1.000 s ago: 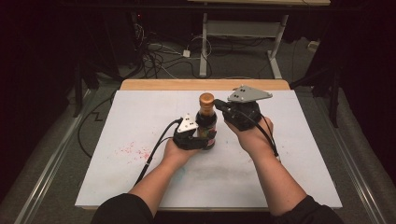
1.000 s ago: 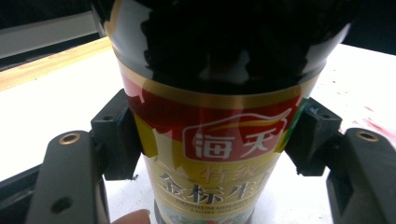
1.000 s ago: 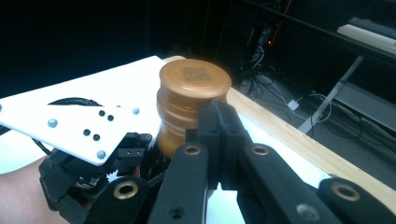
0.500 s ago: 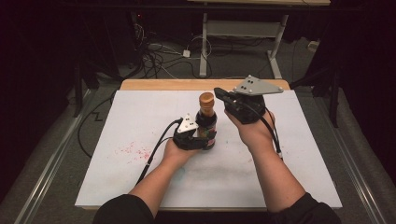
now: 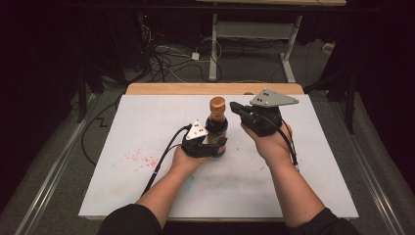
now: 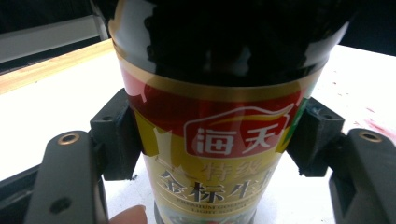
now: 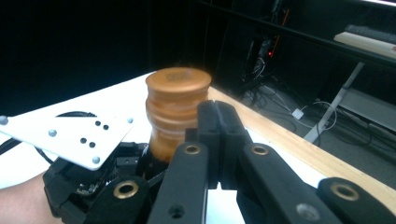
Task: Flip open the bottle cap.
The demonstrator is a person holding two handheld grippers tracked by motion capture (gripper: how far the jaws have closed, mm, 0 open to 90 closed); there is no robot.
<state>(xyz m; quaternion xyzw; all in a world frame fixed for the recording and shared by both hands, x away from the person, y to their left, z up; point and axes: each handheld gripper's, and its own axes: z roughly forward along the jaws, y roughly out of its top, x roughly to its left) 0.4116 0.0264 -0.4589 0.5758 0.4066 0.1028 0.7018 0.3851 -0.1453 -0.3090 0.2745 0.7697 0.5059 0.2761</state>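
A dark sauce bottle [image 5: 217,128] with an orange-brown cap [image 5: 218,104] stands upright on the white mat [image 5: 147,122]. My left gripper [image 5: 218,146] is shut on the bottle's lower body. In the left gripper view both pads [image 6: 114,135] press the sides of the red and yellow label [image 6: 210,140]. My right gripper [image 5: 236,107] is shut with nothing in it and hangs at cap height just right of the bottle. In the right gripper view its closed jaw tips [image 7: 217,114] stand beside the cap [image 7: 176,107], slightly apart from it.
The mat lies on a wooden table [image 5: 186,88] and carries red stains [image 5: 142,159] at its left. Cables [image 5: 166,54] and a desk frame [image 5: 215,44] lie on the floor beyond the far edge. A black cable [image 5: 161,161] trails from the left gripper.
The right gripper has shifted a little to the right, away from the bottle's neck. The left gripper and the bottle have stayed in place.
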